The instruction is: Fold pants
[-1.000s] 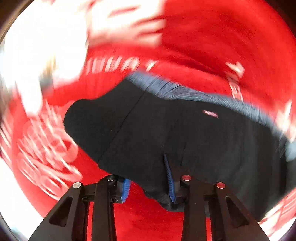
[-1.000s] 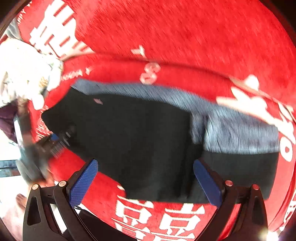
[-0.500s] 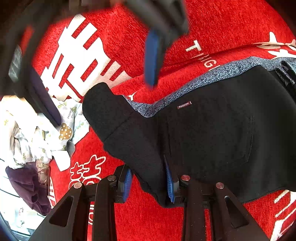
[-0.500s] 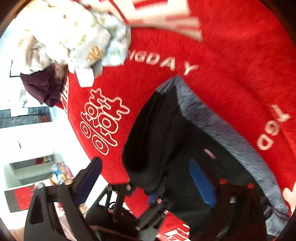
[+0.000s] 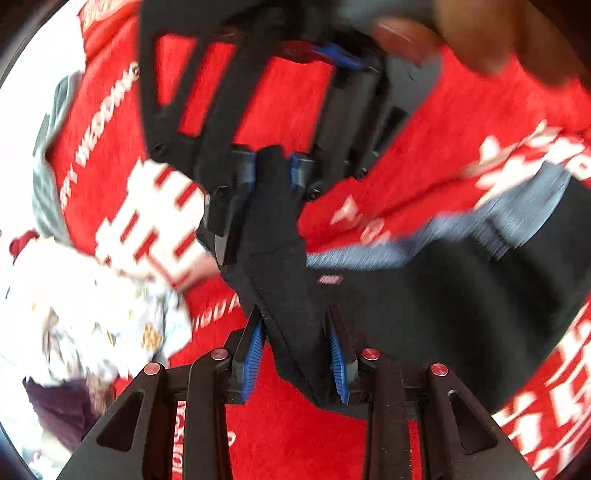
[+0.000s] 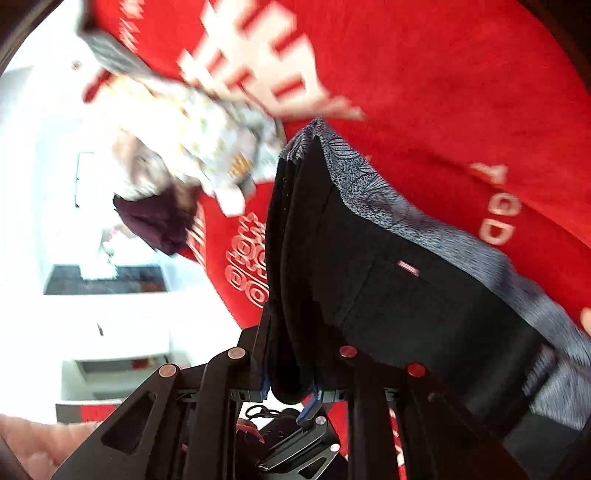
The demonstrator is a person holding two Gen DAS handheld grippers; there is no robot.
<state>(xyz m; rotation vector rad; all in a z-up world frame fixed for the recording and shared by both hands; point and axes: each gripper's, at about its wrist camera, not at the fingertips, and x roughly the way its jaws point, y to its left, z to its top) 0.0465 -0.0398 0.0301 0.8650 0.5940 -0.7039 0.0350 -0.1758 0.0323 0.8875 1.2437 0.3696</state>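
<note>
Left wrist view, left to right. Far left of the left tool: a blurred pale patterned clothes heap with a dark purple garment under it, both smeared by motion and cut by the lens edge. A grey item at the upper left rim is too blurred to name. Red cloth with white lettering covers the bench; the letters are mostly unreadable.

Centre: left tool clamped on a bunched black corner of the pants, blue pads pressing it from both sides. Straight ahead of it, the right tool faces back and pinches the same black strip higher up; its jaws have just been closing, with fabric between them. Its frame hides the cloth behind. To the right, the pants trail off, black with a grey waistband and a small pink tag; the far end is cut off. A hand at the top right is only a blur.

Right wrist view: heap up-left of the right tool, white room beyond blown out. The pants hang in folds from between the pads, which are mostly hidden by fabric. The waistband runs off to the right. Below the tool, parts of the left tool are half hidden.
</note>
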